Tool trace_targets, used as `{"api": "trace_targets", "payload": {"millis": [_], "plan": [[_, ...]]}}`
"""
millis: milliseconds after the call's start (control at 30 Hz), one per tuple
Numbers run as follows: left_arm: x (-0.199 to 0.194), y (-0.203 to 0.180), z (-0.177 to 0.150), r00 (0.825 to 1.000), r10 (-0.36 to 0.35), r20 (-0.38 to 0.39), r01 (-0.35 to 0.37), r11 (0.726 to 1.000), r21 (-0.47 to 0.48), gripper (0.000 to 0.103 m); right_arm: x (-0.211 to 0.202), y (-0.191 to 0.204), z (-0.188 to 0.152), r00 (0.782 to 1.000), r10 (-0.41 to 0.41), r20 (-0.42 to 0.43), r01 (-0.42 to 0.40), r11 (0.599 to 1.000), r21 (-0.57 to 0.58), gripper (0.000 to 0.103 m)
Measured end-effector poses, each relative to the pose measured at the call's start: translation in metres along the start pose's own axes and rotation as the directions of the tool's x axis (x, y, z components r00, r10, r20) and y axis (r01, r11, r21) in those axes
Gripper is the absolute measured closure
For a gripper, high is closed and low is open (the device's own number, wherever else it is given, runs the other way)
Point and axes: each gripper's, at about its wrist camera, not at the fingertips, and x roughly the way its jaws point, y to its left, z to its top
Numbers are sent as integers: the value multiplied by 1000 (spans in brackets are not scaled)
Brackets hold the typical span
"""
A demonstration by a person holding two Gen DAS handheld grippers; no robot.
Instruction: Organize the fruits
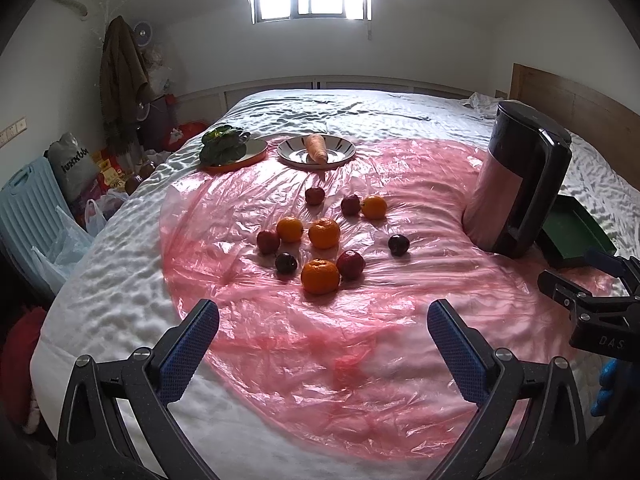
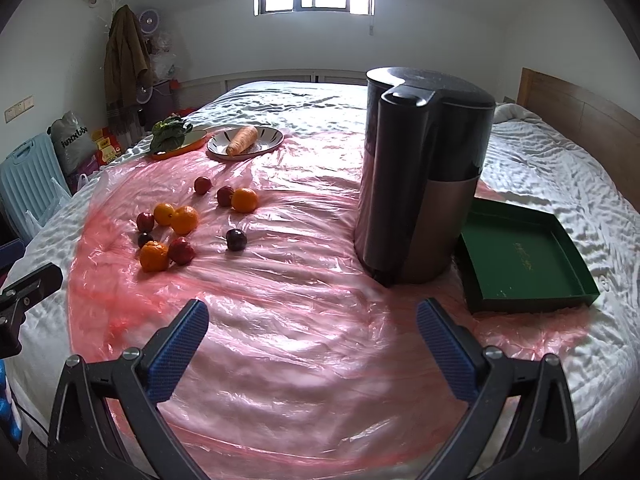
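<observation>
Left wrist: gripper (image 1: 323, 334) wide open, empty, above pink sheet (image 1: 360, 360); oranges (image 1: 319, 277) and plums (image 1: 398, 245) scattered ahead, kettle (image 1: 516, 184) right.

Right wrist: gripper (image 2: 312, 338) wide open, empty; fruit (image 2: 184, 220) far left, kettle (image 2: 424, 184) ahead, green tray (image 2: 524, 258) right beside it.

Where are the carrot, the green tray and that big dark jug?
carrot (image 1: 316, 148), left wrist view, mid-body.
green tray (image 2: 520, 256), right wrist view, bare floor.
dark jug (image 2: 424, 184), right wrist view, side wall.

Black hand-held gripper (image 1: 323, 322), 2 blue textured pads (image 1: 188, 350), silver screws.
</observation>
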Motion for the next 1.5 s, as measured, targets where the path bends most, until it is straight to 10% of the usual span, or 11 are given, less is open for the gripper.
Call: {"api": "trace_targets", "payload": {"millis": [1500], "plan": [[15, -2, -2, 997, -41, -63, 42, 999, 14, 1, 6, -9, -6, 1000, -16, -7, 16, 999, 30, 0]]}}
